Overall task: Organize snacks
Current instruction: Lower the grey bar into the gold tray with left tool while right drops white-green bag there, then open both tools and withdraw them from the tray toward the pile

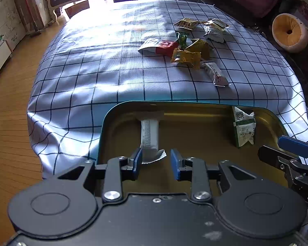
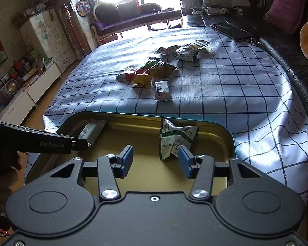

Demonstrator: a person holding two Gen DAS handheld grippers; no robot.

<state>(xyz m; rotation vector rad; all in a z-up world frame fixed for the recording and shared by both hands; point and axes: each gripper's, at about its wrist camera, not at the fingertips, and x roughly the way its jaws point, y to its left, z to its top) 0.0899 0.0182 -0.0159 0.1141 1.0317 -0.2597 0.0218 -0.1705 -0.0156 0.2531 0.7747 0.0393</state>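
Note:
A gold tin tray (image 1: 195, 135) with a teal rim sits at the near edge of the checked tablecloth; it also shows in the right wrist view (image 2: 145, 127). A grey-white snack stick (image 1: 149, 137) lies in its left part, just ahead of my open left gripper (image 1: 156, 161). A green-white packet (image 1: 244, 129) lies in its right part; in the right wrist view this packet (image 2: 174, 139) is by the right finger of my open right gripper (image 2: 155, 160). Several loose snack packets (image 1: 193, 47) lie mid-table, also in the right wrist view (image 2: 154, 71).
The checked tablecloth (image 1: 113, 71) hangs over the table's near and left edges above a wood floor (image 1: 8, 110). A black sofa with a purple cushion (image 2: 285, 10) and an orange round cushion (image 1: 289, 31) runs along the right. A dark flat case (image 2: 232, 31) lies far right.

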